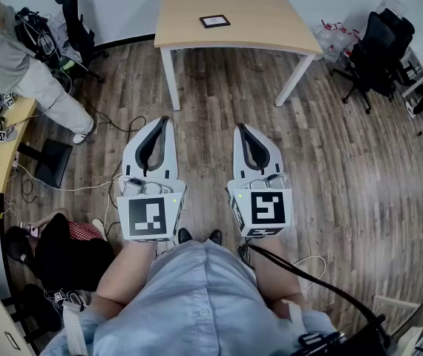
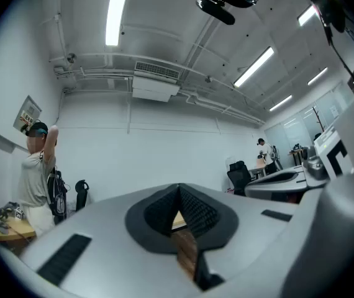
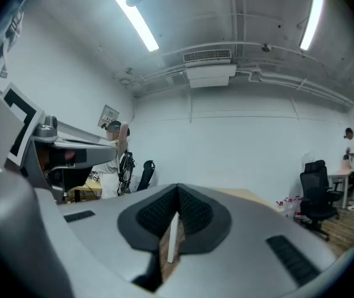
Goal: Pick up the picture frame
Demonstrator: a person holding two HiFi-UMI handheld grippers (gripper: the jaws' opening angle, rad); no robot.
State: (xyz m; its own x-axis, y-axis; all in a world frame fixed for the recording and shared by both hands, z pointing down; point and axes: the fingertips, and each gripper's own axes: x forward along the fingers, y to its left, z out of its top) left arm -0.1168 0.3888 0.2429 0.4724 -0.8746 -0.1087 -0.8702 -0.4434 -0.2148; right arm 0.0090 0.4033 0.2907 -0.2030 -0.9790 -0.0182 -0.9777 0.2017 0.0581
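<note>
Both tools sit side by side, low over the wood floor (image 1: 345, 169), pointing toward the table (image 1: 256, 21). Left gripper (image 1: 165, 120): jaws together, tips meeting, nothing clamped. Its own view agrees, with the ribbed pads touching at the tip and only a sliver of floor visible through the gap behind them. Right gripper (image 1: 240, 127): same story, jaws fully closed on nothing, pads meeting at the tip in the right gripper view. Each marker cube (left (image 1: 148, 217), right (image 1: 262, 210)) faces up at the camera, just in front of the wearer's knees. The picture frame (image 1: 214, 21) is a small dark rectangle with a lighter centre. It lies flat on the tabletop, alone, toward the far middle of the top. It is well apart from both grippers, ahead of them and roughly in line with the gap between the two. The table has a light wood top and white legs. A black office chair (image 1: 378, 47) stands to the right of it. A person (image 1: 18, 65) in light clothes is at the far left beside a desk (image 1: 4, 150), one arm raised.
</note>
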